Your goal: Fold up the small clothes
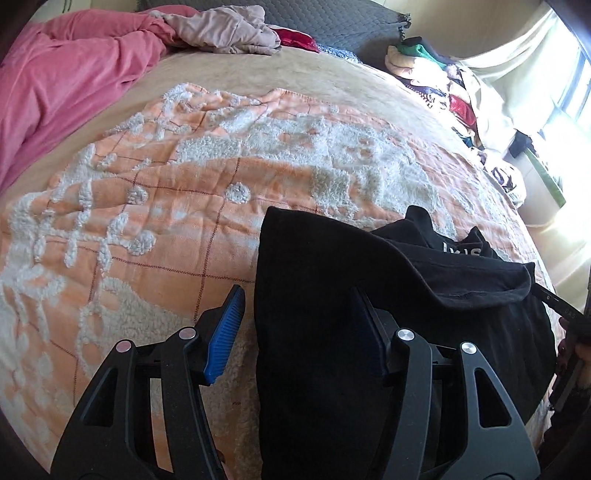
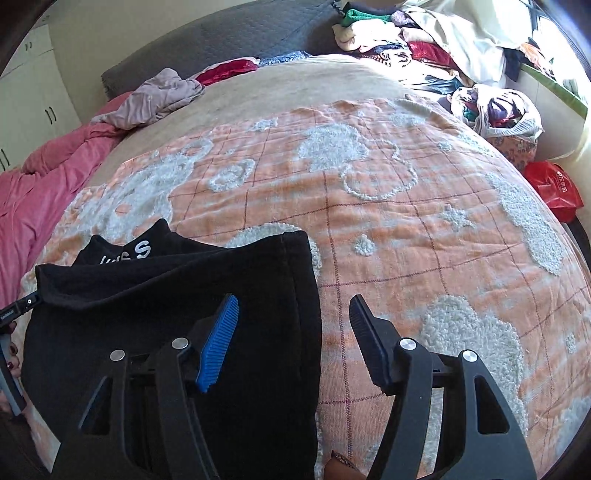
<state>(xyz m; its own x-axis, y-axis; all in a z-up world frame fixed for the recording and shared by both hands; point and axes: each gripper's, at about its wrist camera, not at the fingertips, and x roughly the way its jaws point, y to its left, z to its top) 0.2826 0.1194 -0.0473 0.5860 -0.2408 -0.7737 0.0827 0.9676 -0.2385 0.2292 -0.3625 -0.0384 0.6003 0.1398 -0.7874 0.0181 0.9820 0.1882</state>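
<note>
Left wrist view: the left gripper (image 1: 299, 306) hangs with its jaws spread over the near part of the bed. One blue ribbed pad (image 1: 225, 334) stands clear over the orange blanket (image 1: 166, 236); the other sits at the edge of the black garment (image 1: 325, 350), and nothing is pinched between them. The garment lies partly folded on the blanket — a flap turned over, white lettering showing at its far side. A pink quilt (image 1: 55, 85) is bunched at the far left, a beige cloth (image 1: 225, 31) crumpled near the headboard, and a pile of clothes (image 1: 443, 81) heaps beside the bed at right.

Right wrist view: the right gripper (image 2: 293, 310) is likewise spread wide, one finger above the black garment (image 2: 147, 314), the other above the blanket (image 2: 424, 236), with the garment's straight edge running between them. Whether either pad brushes the fabric is hard to say from this angle. A red bag (image 2: 554, 188) lies off the bed's right side — well apart from the garment.
</note>
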